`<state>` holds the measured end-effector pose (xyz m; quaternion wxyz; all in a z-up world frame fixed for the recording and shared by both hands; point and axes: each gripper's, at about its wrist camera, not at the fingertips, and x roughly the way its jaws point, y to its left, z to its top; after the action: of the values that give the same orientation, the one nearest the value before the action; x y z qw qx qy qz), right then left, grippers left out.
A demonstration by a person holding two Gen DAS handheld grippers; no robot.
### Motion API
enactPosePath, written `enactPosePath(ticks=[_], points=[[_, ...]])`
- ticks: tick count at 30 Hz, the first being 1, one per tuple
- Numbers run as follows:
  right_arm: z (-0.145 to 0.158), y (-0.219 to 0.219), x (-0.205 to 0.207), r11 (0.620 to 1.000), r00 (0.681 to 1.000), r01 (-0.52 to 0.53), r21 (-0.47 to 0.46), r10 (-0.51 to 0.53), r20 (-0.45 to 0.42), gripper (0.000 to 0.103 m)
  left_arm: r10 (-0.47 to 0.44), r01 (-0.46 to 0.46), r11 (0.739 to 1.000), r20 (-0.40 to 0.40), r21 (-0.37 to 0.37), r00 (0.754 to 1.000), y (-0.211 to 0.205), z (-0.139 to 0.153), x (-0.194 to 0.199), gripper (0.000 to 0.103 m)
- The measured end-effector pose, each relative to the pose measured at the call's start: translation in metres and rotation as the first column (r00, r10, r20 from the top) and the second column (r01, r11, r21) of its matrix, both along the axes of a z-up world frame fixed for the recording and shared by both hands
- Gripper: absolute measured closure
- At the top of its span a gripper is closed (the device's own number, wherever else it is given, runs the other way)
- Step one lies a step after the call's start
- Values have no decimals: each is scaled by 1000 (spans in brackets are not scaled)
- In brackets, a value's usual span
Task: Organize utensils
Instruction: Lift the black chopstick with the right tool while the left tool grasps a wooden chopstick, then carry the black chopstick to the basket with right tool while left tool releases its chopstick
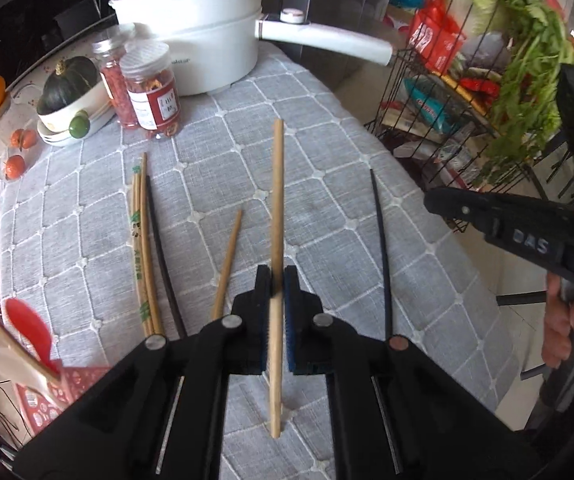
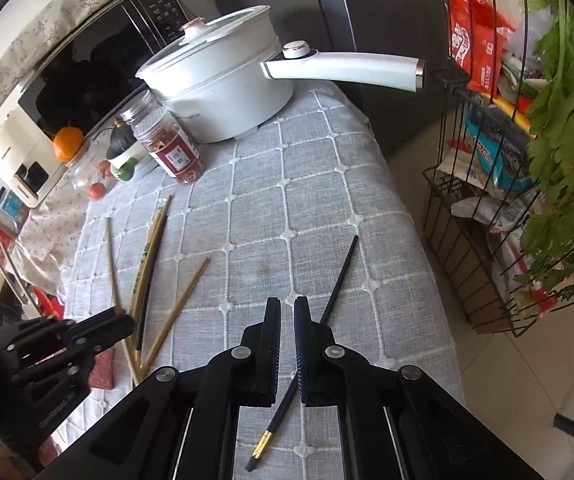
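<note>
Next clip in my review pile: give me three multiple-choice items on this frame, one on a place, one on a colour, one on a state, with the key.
1. Where does the white electric pot stand?
A. far end of the table
B. in the wire rack
C. on the floor

2. What colour is the chopstick in the right gripper?
A. red
B. black with a gold band
C. plain wood

3. How is the left gripper?
A. wide open, empty
B. shut on a spoon
C. shut on a wooden chopstick

Key: A, it sits on the grey checked tablecloth beyond the jars; B, the black chopstick shows a gold band near its end; C, the wooden chopstick is pinched between the pads.
</note>
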<state>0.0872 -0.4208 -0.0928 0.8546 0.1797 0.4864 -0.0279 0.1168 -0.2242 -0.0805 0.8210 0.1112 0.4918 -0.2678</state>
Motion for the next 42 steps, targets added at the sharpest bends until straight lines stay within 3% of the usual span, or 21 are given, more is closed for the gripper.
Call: enactPosePath(ticks=[2,4,5,8,11,14,16,17,18,21,23,31,35,42], points=[[-3,0,3,1000,1000,9,8,-8,-21,92,-16,16,1000,21,-23,1000,15,12,-7,96],[-17,2,10,1000,998,20,20,-19,-68,67,-29,31,999,44,-40,999,22,21,-21,96],[-25,4,14,1000,996,26,13,-25,-89,48,-33,36,998,55,-48,998,28,26,-29,96],[-50,14,26,998,987,19,-62,-29,-159,44,-38,43,996,78,-73,996,44,39,-42,96],[-72,20,37,993,977,15,-114,-39,-210,48,-37,45,995,90,-93,995,60,45,-51,96],[-89,25,44,983,965,18,-184,-66,-254,60,-28,39,992,95,-120,995,72,48,-55,96],[-88,31,47,973,967,0,-229,-59,-249,72,-15,30,989,101,-145,995,80,48,-56,96],[-88,33,48,975,966,-6,-221,-52,-252,90,-6,23,986,104,-164,995,84,49,-56,96],[-88,36,49,976,967,-11,-215,-45,-252,93,5,16,982,109,-186,994,88,50,-58,96],[-87,42,47,975,973,-25,-222,-27,-227,95,41,-3,967,146,-253,988,103,48,-60,96],[-80,45,42,980,983,-41,-196,4,-182,97,45,-10,964,124,-268,991,110,46,-59,96],[3,61,10,989,997,-23,-149,33,65,97,81,-5,941,209,-339,975,136,76,-73,96],[40,78,-9,989,982,-30,-146,56,182,97,95,12,930,273,-367,957,150,94,-83,96],[99,114,-40,982,917,-48,-185,117,382,97,177,-30,913,327,-408,928,182,117,-86,96]])
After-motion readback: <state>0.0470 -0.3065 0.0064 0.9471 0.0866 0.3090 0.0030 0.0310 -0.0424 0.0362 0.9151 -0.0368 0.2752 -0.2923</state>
